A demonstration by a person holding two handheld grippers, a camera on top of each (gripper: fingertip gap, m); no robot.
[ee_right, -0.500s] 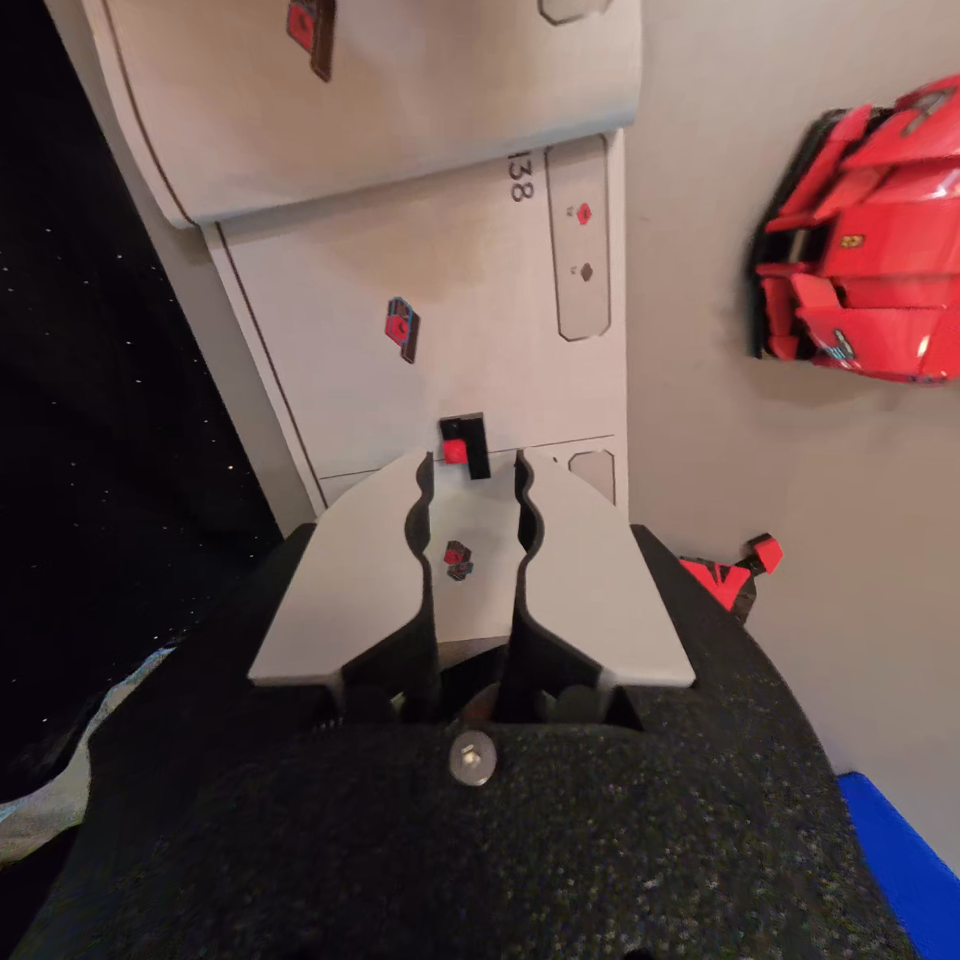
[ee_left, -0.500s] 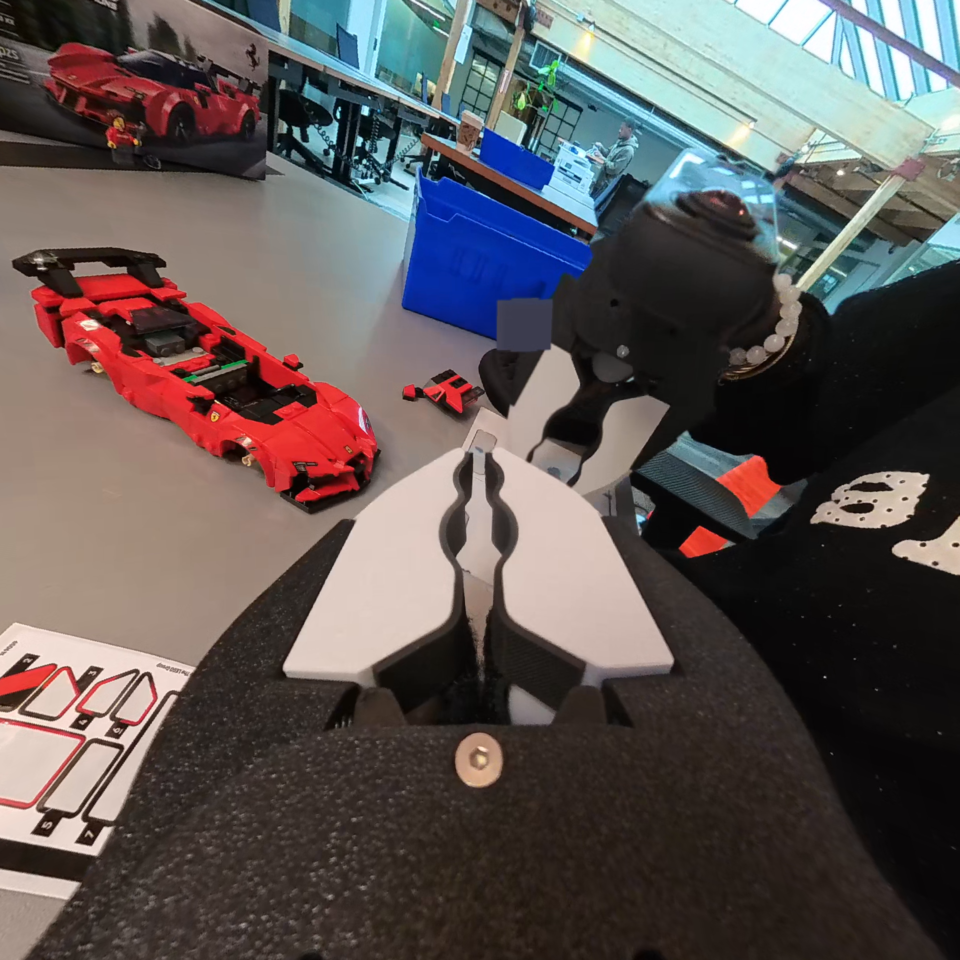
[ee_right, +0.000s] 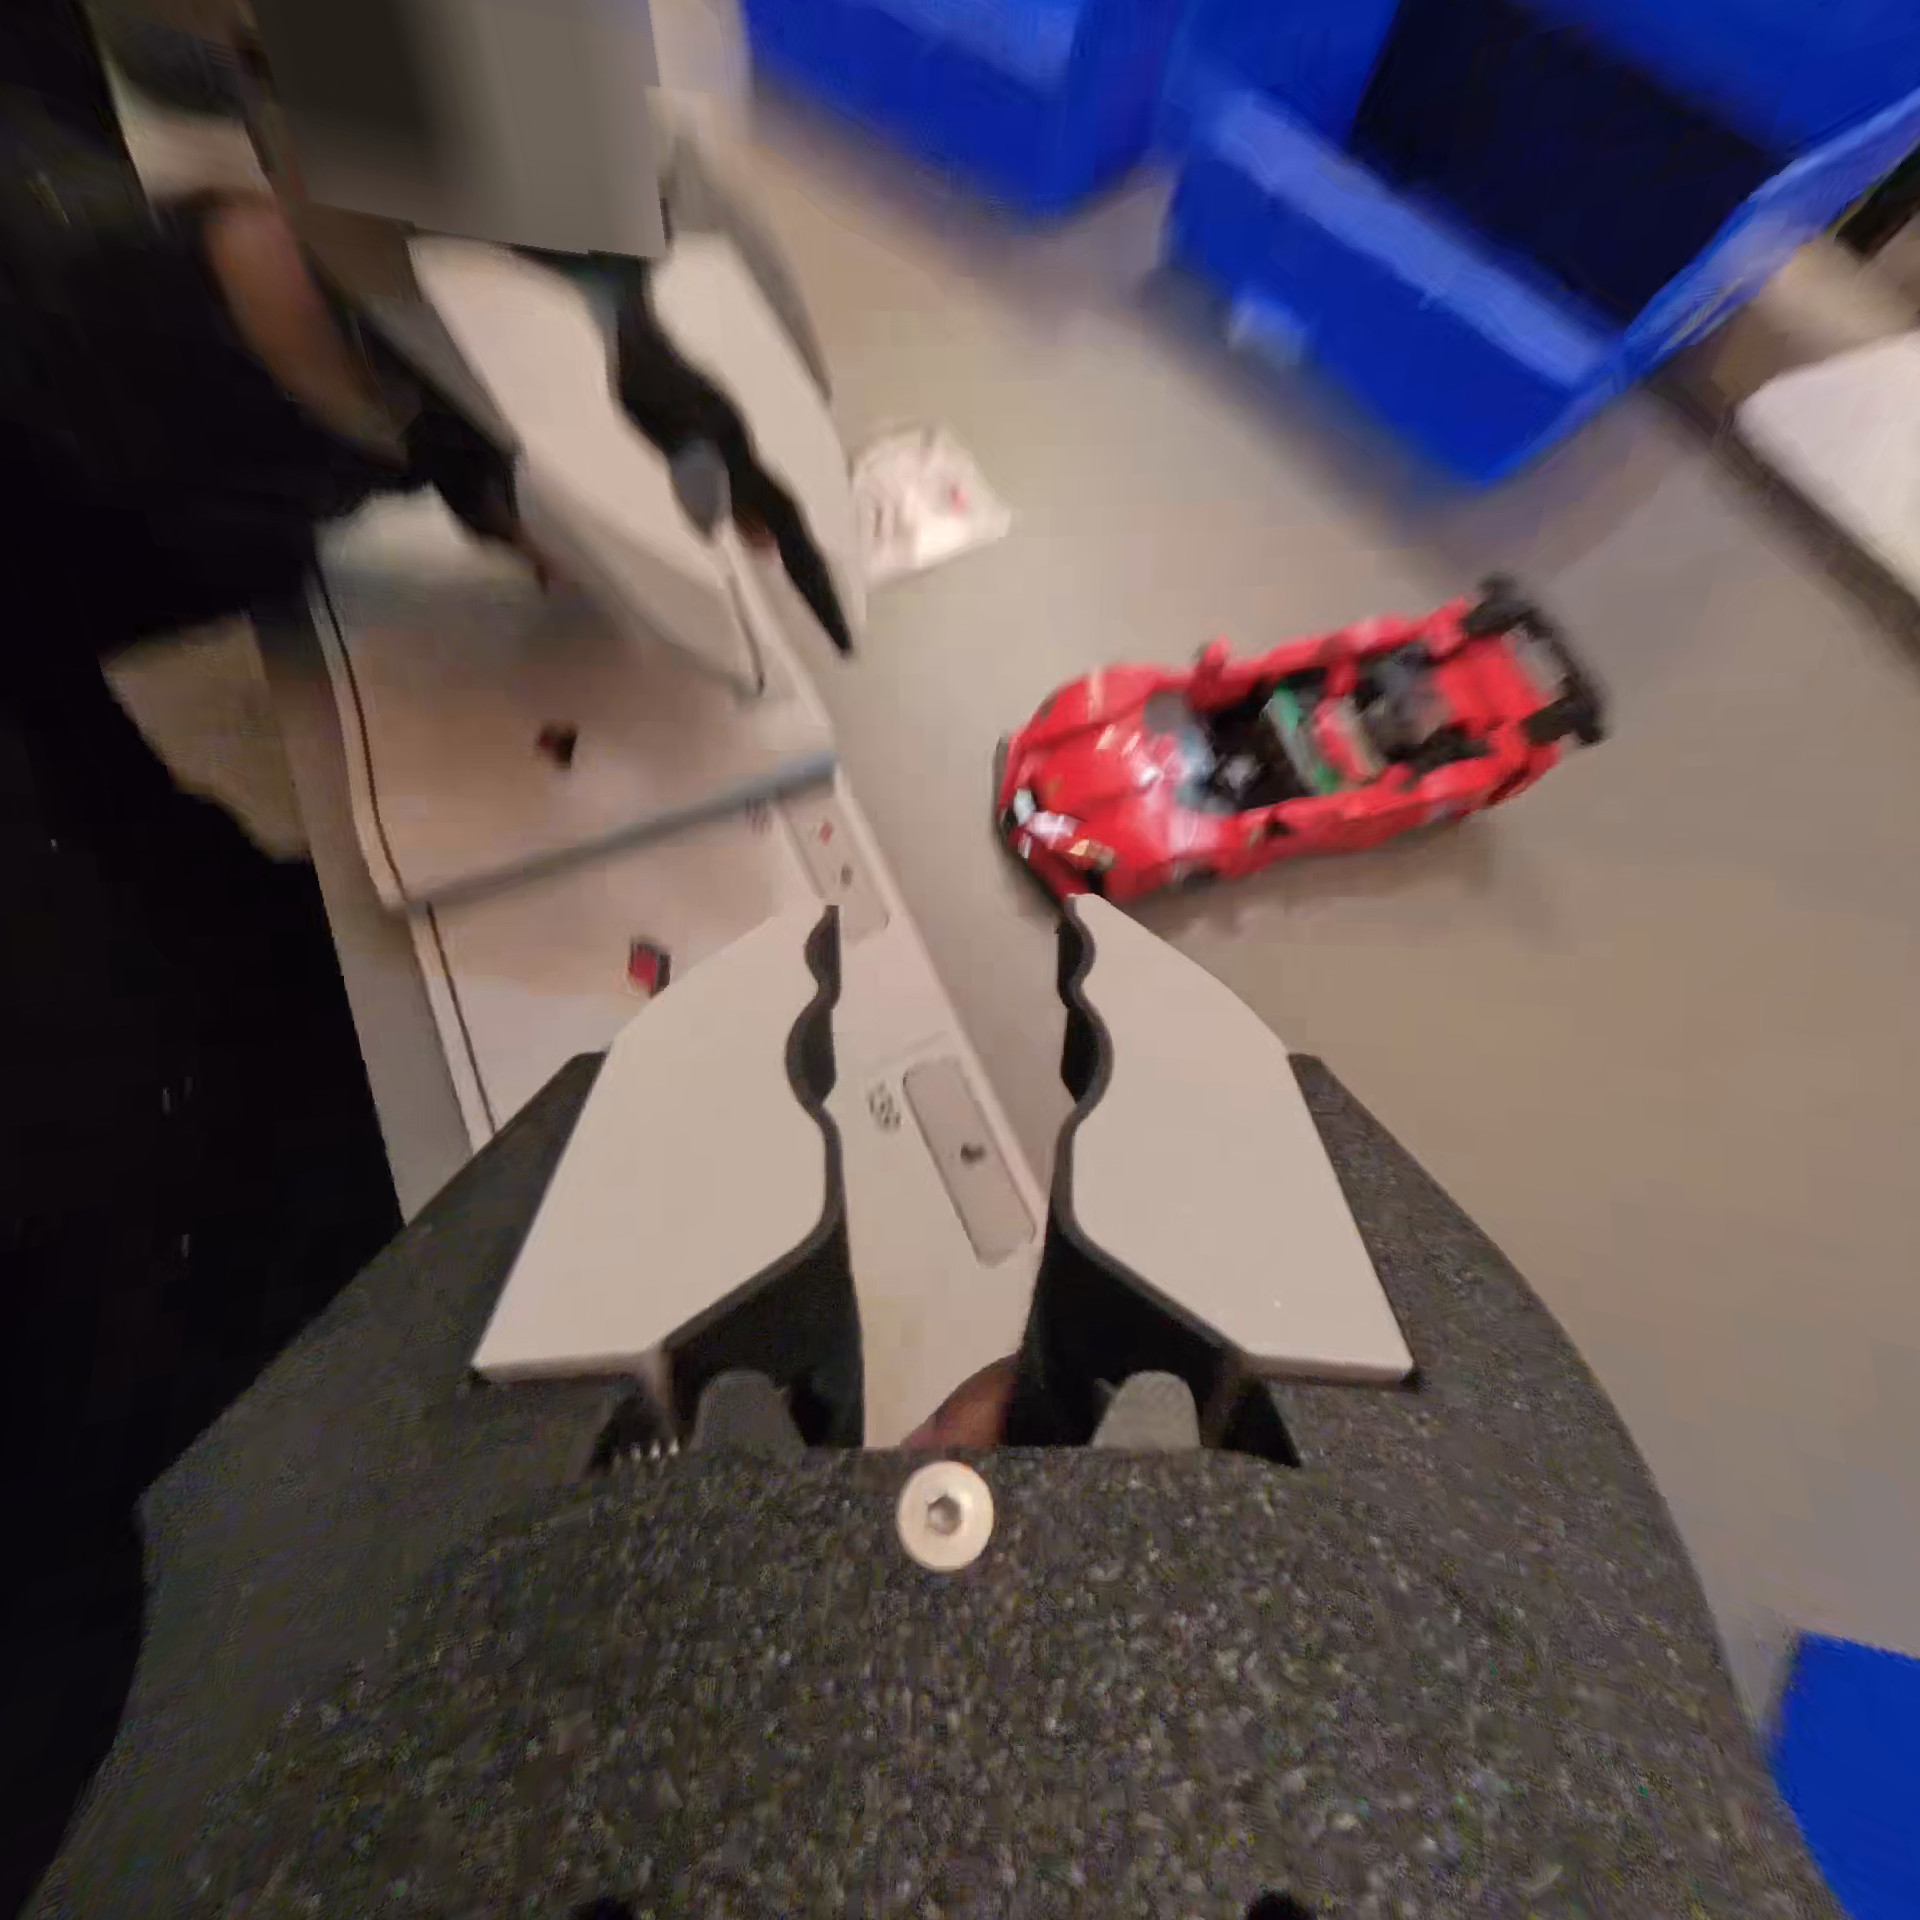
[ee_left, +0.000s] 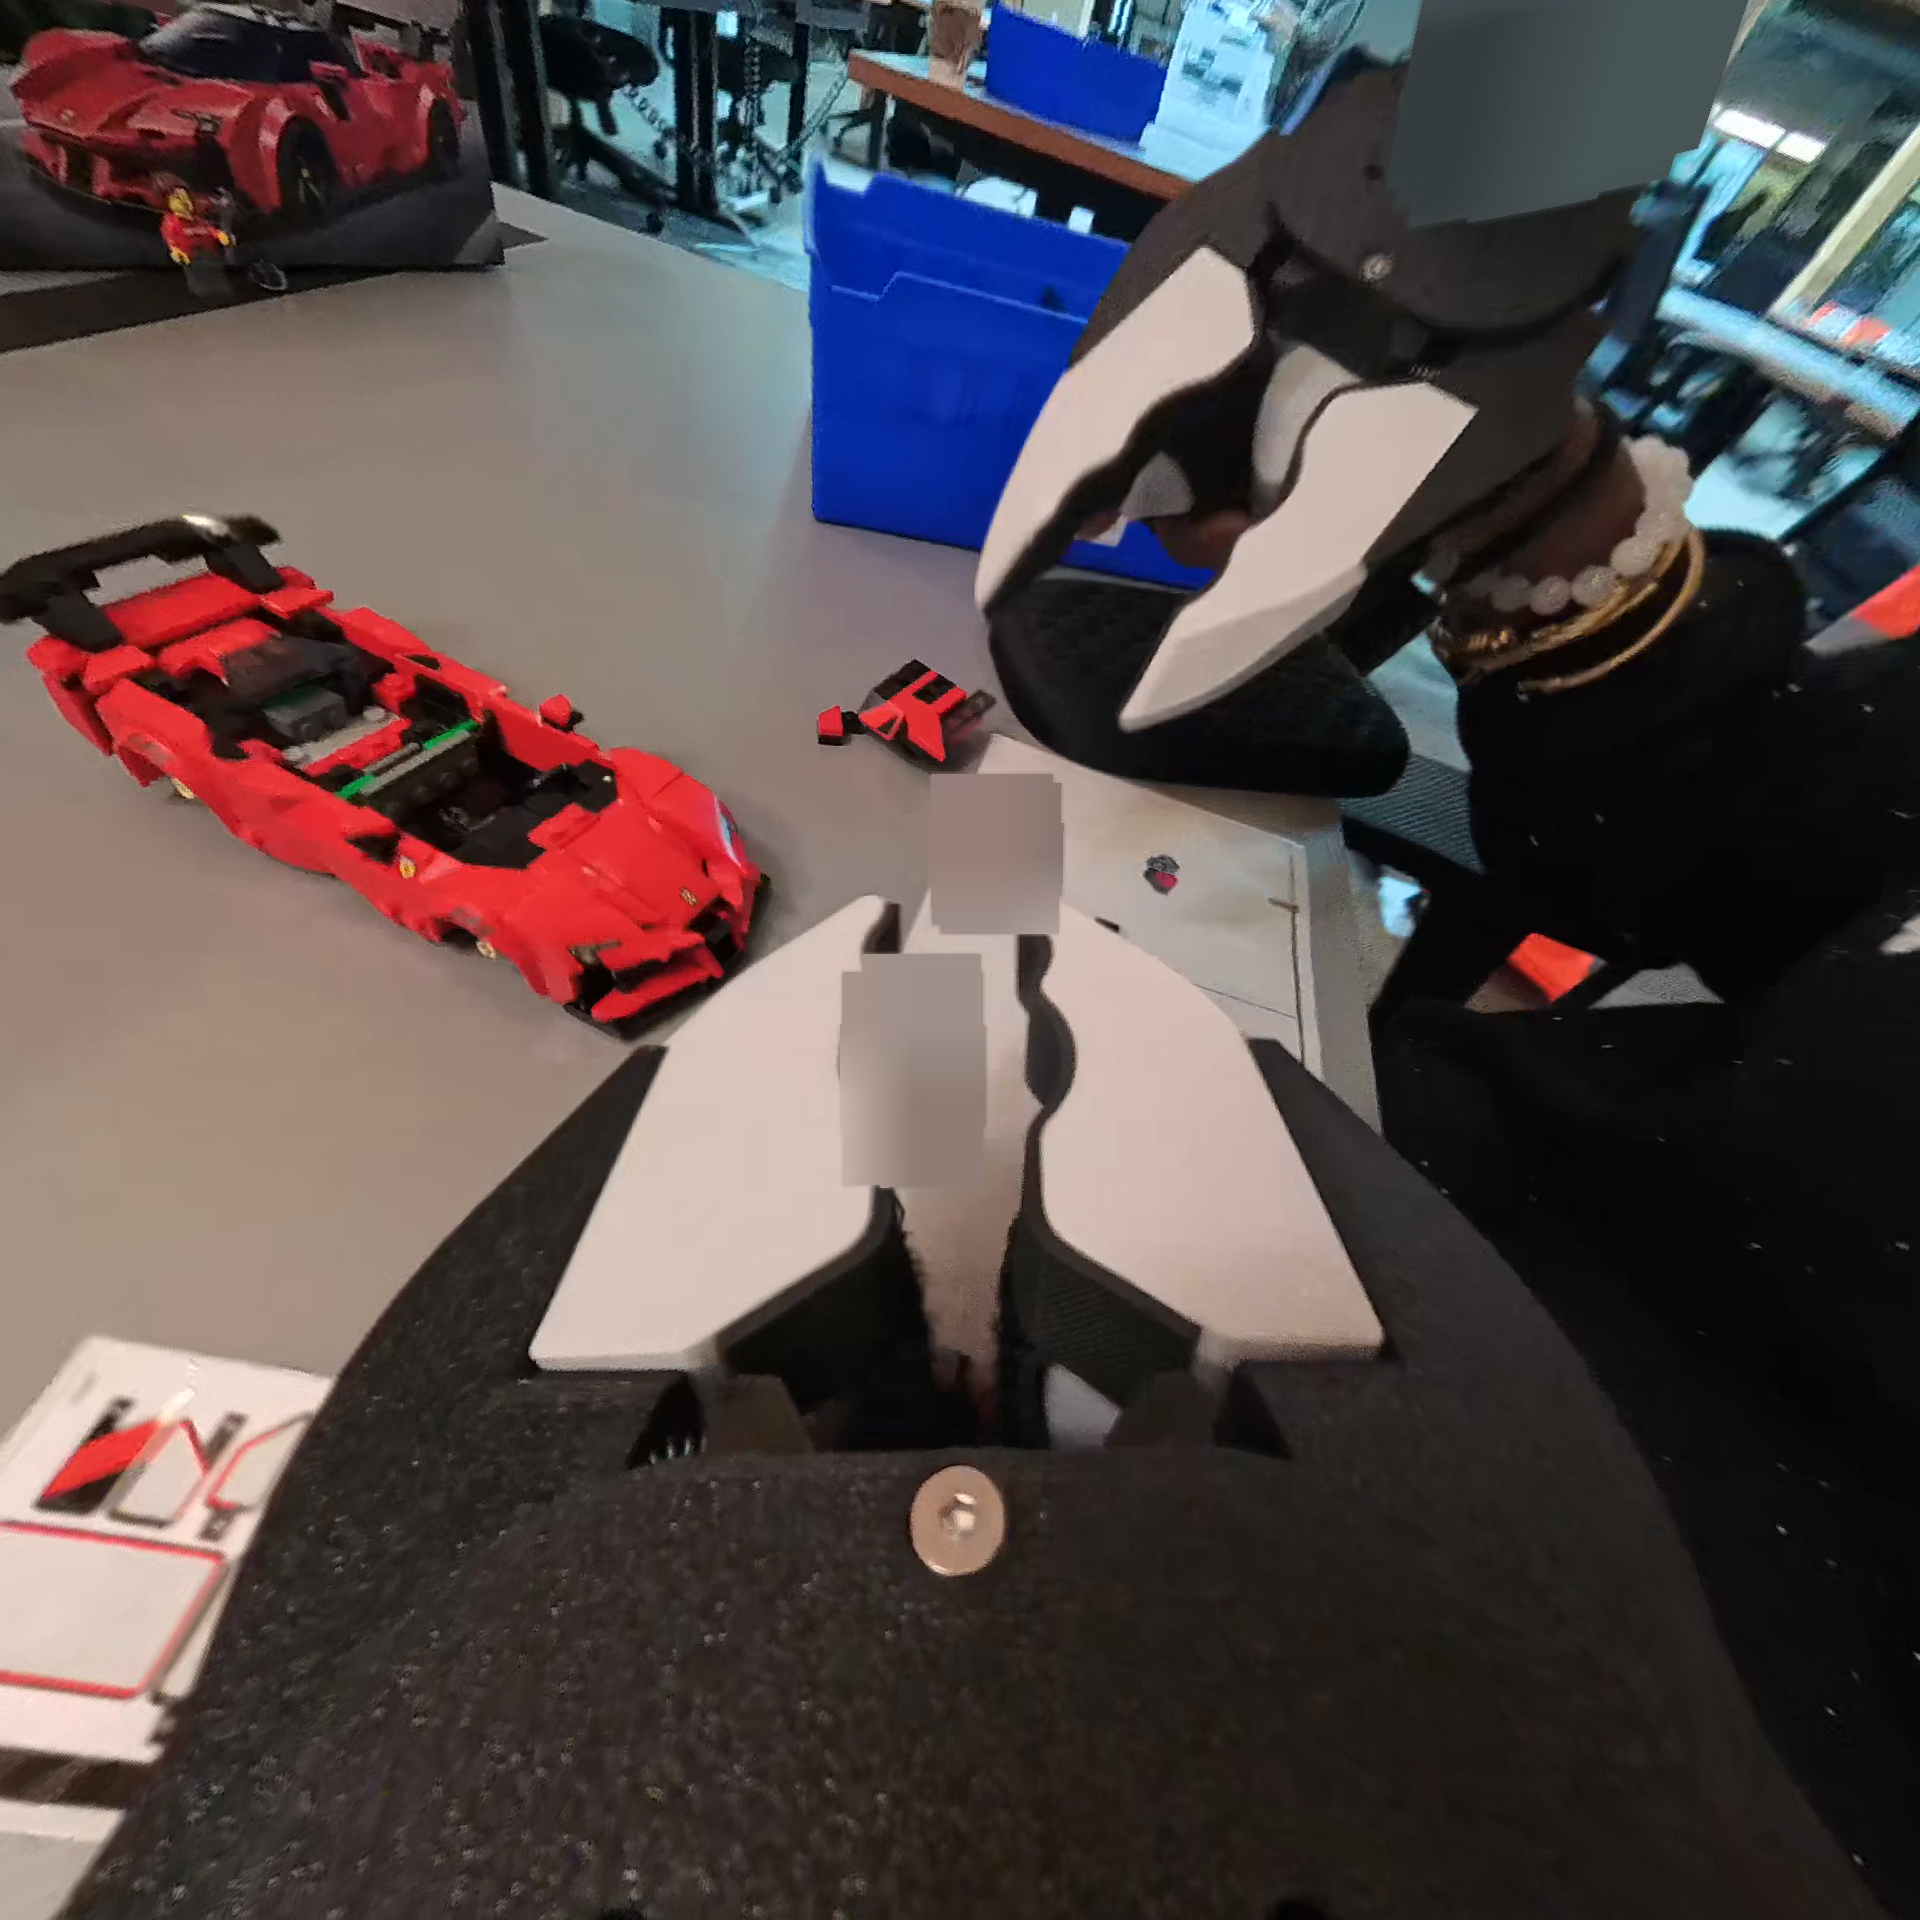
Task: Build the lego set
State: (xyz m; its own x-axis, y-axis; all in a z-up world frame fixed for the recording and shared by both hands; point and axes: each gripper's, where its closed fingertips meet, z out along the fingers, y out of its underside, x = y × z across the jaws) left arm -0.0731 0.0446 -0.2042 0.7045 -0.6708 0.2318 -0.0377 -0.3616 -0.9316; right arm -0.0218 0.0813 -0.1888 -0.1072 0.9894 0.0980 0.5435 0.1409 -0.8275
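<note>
Mosaic patch hides left gripper (ee_left: pixel 961 925) jaws, seemingly parted.

The left gripper (ee_left: pixel 961 925) had two flat pale grey fingers (ee_left: pixel 727 1122) with wavy black inner edges, set in a speckled black, rough-textured body (ee_left: pixel 831 1662) with one silver hex screw (ee_left: pixel 957 1520) at its centre. The right gripper (ee_right: pixel 948 914) was built the same, with a matching silver screw (ee_right: pixel 943 1514). At two o'clock in the left wrist view, the person wore a black sleeve (ee_left: pixel 1621 790) flecked with white, a white bead bracelet (ee_left: pixel 1558 582) and gold bangles (ee_left: pixel 1579 644).
</note>
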